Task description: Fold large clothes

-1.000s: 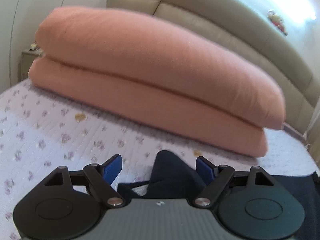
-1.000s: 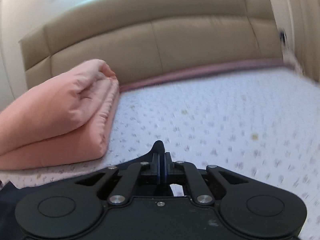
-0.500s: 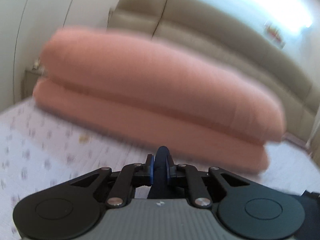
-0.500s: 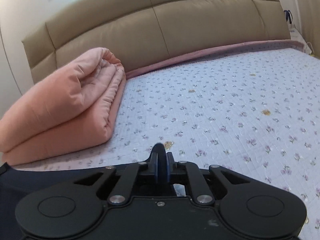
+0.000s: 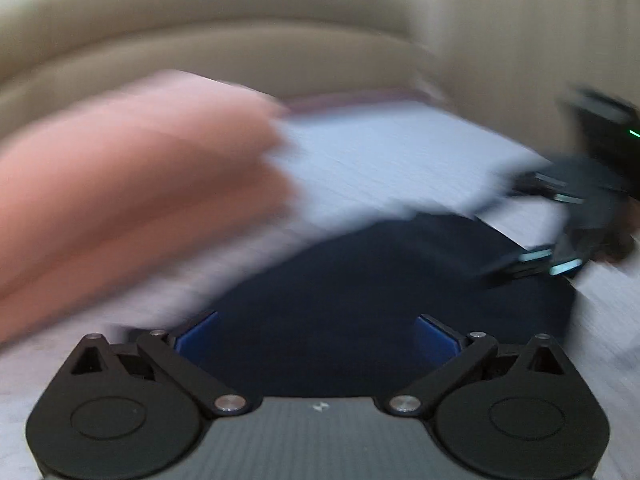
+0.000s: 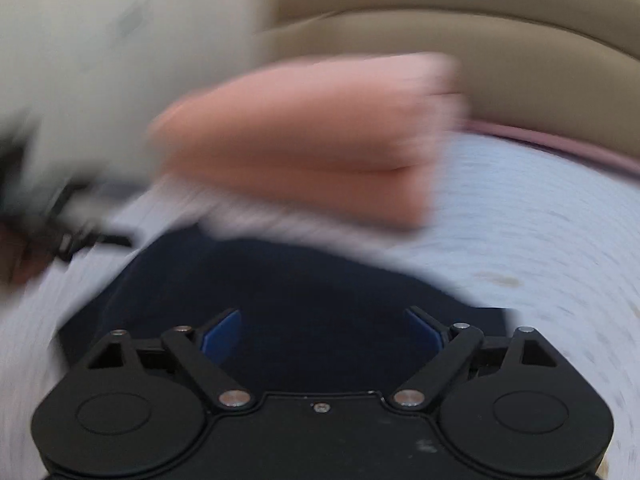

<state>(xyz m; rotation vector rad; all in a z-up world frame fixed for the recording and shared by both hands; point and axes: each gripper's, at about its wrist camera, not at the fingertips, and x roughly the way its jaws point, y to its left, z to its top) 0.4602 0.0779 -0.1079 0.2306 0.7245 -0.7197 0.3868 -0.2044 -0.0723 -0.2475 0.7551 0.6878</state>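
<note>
now both claws, left claw [image 5: 316, 334] and right claw [image 6: 320, 330], have just sprung wide and empty; the dark garment [image 5: 360, 300] looks soft and limp, best pinched at its edge.

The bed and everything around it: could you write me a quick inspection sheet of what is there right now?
Surface: bed with a pale flowered cover; the pictures are blurred by motion.
Job's things: dark navy garment lying flat on the bed, below both tools.
Clutter: folded pink quilt at the head end, apart from the garment.
Grippers: left gripper and right gripper both have jaws that have just been opening; they stand wide, with nothing pinched between them. The right gripper also shows in the left view.
Cables: nothing seen.
Surroundings: padded beige headboard and a pale wall.
</note>
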